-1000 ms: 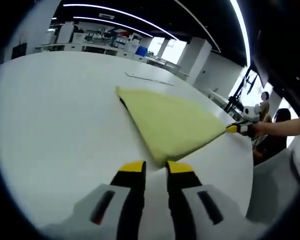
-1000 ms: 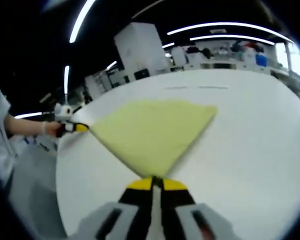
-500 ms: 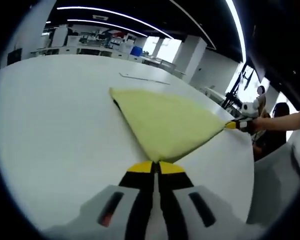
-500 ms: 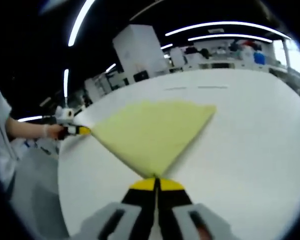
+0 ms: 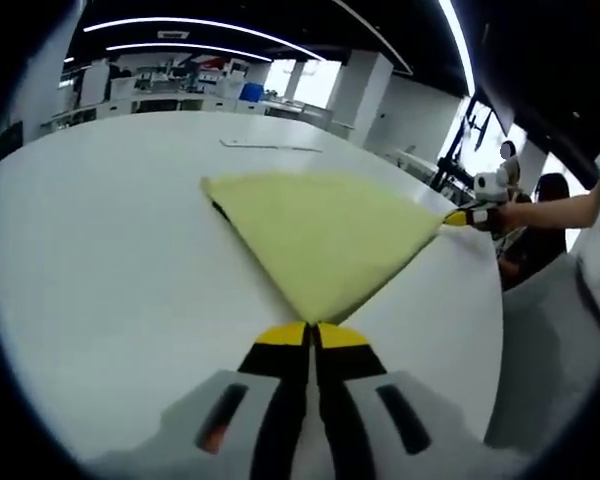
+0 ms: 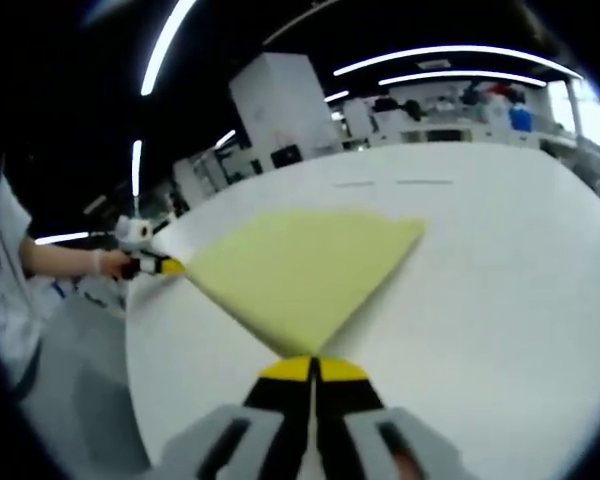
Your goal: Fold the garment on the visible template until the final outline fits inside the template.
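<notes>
Now-closed left claw (image 5: pixel 311 333) on garment (image 5: pixel 325 232) corner

The cloth (image 5: pixel 325 235) is a plain pale yellow with no print, and in the left gripper view a thin dark strip shows along its far left edge. It lies on a table (image 5: pixel 100 260) that is plain white, marked with a thin dark line (image 5: pixel 270 147) at its far side. The left gripper (image 5: pixel 311 333) has black jaws with bright yellow tips and a light grey body bearing a small red mark. The right gripper (image 6: pixel 312 368) has the same black jaws, yellow tips and grey body. The person's sleeve (image 6: pixel 2 270) is white.
</notes>
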`<state>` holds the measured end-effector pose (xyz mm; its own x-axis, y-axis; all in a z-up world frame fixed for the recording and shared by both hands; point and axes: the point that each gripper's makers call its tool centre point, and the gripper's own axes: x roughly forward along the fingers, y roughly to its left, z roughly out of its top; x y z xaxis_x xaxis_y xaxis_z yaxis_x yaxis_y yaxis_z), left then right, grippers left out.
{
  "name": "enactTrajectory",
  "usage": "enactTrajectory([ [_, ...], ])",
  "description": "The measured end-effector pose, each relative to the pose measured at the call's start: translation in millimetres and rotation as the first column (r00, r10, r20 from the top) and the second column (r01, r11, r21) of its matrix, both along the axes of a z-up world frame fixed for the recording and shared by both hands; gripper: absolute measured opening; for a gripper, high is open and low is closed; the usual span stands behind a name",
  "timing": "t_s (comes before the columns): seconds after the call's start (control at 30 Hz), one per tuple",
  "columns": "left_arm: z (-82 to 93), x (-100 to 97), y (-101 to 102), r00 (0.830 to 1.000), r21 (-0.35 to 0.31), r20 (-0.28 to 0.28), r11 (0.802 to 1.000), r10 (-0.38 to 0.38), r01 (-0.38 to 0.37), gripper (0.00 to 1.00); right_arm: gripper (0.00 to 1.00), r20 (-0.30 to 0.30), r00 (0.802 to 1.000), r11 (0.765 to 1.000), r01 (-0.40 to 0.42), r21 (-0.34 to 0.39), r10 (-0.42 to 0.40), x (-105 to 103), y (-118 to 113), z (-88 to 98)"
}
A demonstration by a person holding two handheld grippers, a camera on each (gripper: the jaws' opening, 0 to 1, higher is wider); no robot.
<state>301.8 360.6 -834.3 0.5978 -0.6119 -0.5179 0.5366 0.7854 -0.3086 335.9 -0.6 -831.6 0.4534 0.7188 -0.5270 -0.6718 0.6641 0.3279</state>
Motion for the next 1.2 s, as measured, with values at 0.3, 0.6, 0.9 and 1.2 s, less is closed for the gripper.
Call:
enactTrajectory([
  [0.3,-1.8,-26.7,-5,1.000,-0.021,-0.023,1.000,-0.005,0.005,0.00,0.00,-0.024,1.000,1.000,-0.002,0.008,0.002,-23,1,-0.8],
  [0.6,-1.7,-29.9,-4,1.000,-0.029,-0.030,1.000,0.006,-0.007,0.00,0.00,-0.032,0.999,1.000,0.001,0.008,0.000,-34,8,1.3],
  [0.9,-1.2,-34.5,2,0.999,-0.048,-0.044,0.999,0.018,-0.020,0.03,0.00,-0.052,0.999,1.000,0.007,0.014,-0.006,-33,4,3.8],
  [1.2,22.6,-30.3,18,0.996,-0.054,0.031,0.995,0.081,-0.079,0.39,0.36,-0.003,0.999,0.999,0.033,0.031,-0.032,-32,3,32.2],
])
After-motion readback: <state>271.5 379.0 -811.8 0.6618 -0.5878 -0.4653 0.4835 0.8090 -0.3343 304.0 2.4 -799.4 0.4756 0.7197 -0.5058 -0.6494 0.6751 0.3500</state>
